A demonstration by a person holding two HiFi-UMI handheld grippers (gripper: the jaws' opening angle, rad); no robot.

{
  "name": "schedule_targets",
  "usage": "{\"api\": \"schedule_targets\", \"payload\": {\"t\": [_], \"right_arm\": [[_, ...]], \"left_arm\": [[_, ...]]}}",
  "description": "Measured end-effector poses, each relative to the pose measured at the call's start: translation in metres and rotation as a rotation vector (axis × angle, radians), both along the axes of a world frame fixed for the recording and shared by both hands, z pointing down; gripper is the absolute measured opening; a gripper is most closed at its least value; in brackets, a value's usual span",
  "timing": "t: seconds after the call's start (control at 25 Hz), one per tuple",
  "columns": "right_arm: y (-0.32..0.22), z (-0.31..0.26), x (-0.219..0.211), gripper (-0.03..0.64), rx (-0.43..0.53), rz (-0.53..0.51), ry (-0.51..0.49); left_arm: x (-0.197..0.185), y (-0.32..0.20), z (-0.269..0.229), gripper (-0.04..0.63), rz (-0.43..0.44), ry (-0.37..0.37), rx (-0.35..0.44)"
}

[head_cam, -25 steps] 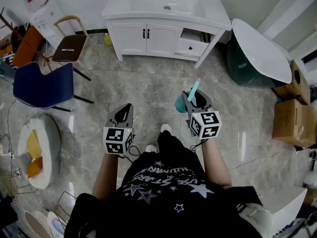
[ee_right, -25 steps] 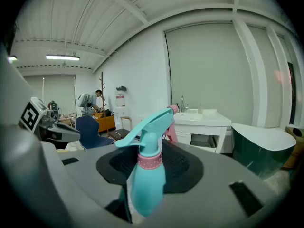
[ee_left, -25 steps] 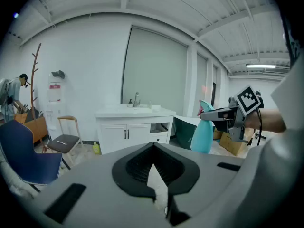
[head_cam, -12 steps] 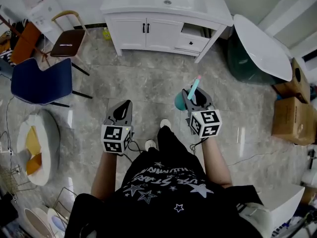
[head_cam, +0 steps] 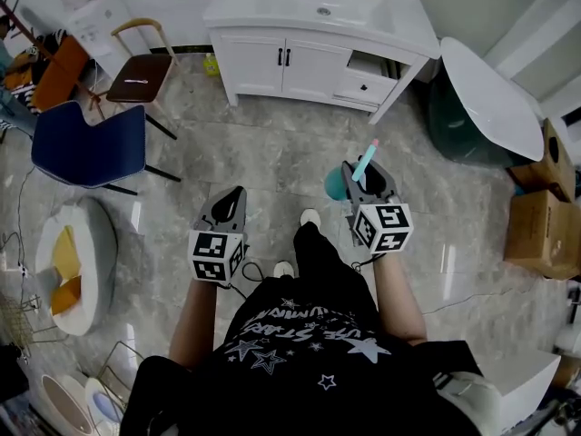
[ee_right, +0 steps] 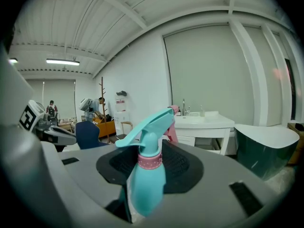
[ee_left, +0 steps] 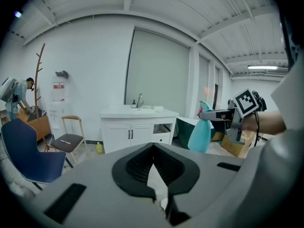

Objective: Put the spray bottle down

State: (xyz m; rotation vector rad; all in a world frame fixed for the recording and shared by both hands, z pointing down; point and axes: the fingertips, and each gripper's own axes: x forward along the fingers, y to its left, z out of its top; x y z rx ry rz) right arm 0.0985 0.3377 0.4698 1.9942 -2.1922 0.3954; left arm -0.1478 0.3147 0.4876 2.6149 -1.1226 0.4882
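Barely anything changes: the white counter (head_cam: 263, 7) slides a little rightward in my head view. My right hand-held gripper (head_cam: 363, 182) stays clamped on the spray bottle (ee_right: 145, 175), mid-air above the floor. The left hand-held gripper (head_cam: 231, 198) is closed and empty. Put-down not started yet.

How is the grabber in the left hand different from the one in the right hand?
The grey left gripper holds nothing; the grey right gripper is clamped on a teal spray bottle with a pink collar. The left gripper's jaws meet at their tips; the right gripper's jaws stand apart around the bottle. Both carry a black-and-white marker cube and point forward.
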Motion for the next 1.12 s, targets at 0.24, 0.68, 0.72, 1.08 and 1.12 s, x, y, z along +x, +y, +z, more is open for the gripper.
{"api": "schedule_targets", "payload": {"t": [0.24, 0.68, 0.72, 1.08, 1.12], "right_arm": [[-0.04, 0.0, 0.011, 0.161, 0.01, -0.015, 0.016], [-0.194, -0.002, 0.065, 0.163, 0.035, -0.048, -0.016], [-0.21, -0.002, 0.073, 0.163, 0.034, -0.053, -0.019], [-0.328, -0.008, 0.141, 0.163, 0.044, -0.083, -0.038], [-0.338, -0.007, 0.145, 0.163, 0.044, -0.088, -0.04]], "left_arm": [[0.013, -0.028, 0.003, 0.015, 0.001, -0.005, -0.001], [0.06, -0.157, 0.0, 0.015, -0.039, -0.02, 0.002], [0.069, -0.172, -0.002, 0.015, -0.041, -0.022, 0.001], [0.138, -0.283, -0.012, 0.015, -0.061, -0.028, 0.006], [0.143, -0.291, -0.01, 0.017, -0.062, -0.033, 0.003]]}}
